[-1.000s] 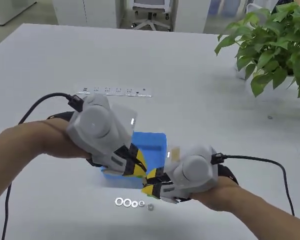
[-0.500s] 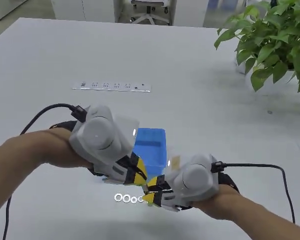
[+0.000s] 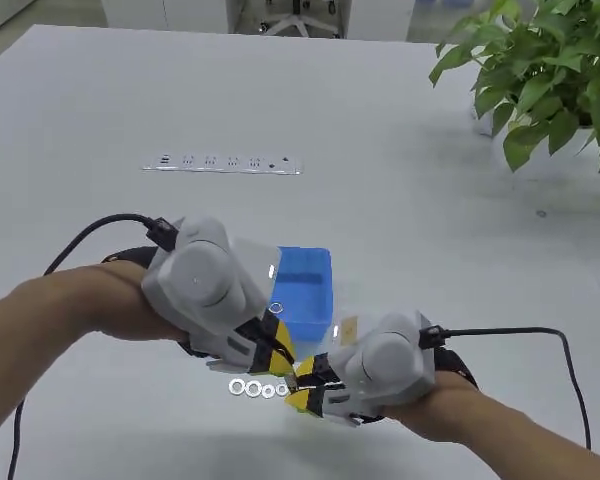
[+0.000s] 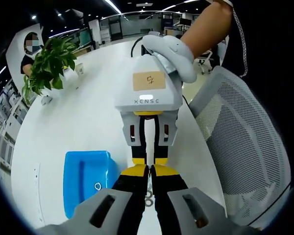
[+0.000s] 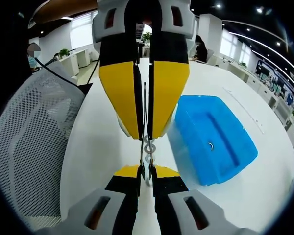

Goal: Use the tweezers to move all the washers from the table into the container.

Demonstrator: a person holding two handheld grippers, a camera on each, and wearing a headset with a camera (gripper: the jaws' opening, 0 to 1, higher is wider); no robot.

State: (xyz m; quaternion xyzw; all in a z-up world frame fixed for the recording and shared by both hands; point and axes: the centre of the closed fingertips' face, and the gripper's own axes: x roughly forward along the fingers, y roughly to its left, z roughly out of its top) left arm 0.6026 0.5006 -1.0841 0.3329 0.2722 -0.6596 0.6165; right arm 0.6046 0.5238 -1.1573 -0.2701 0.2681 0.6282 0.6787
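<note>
Washers [image 3: 255, 388], small flat silvery rings, lie in a short row on the smooth white worktop [image 3: 400, 180] in the head view. They are just in front of the container [image 3: 315, 270], a rectangular tray of glossy blue plastic. A single washer [image 3: 276, 308] lies inside it. The left claw [image 3: 277, 352] and the right claw [image 3: 302, 385], both black with yellow tips, meet tip to tip above the row. Farther away are a white power strip [image 3: 220, 163] and a leafy plant [image 3: 550, 70].

From the left gripper view, the left claw's two halves stand nearly together with a dark slit between them. The right gripper faces it from above. The container [image 4: 78, 171] is to the left, and a mesh chair [image 4: 240, 147] is to the right.

From the right gripper view, the tweezers [image 5: 145, 117] appear as a thin metal strip. The right claw is closed on their near end, and they run on over the washers [image 5: 148, 146] into the narrow gap of the left claw. I cannot tell whether the left claw presses them. The rounded inner walls of the container [image 5: 230, 147] are plain to see.
</note>
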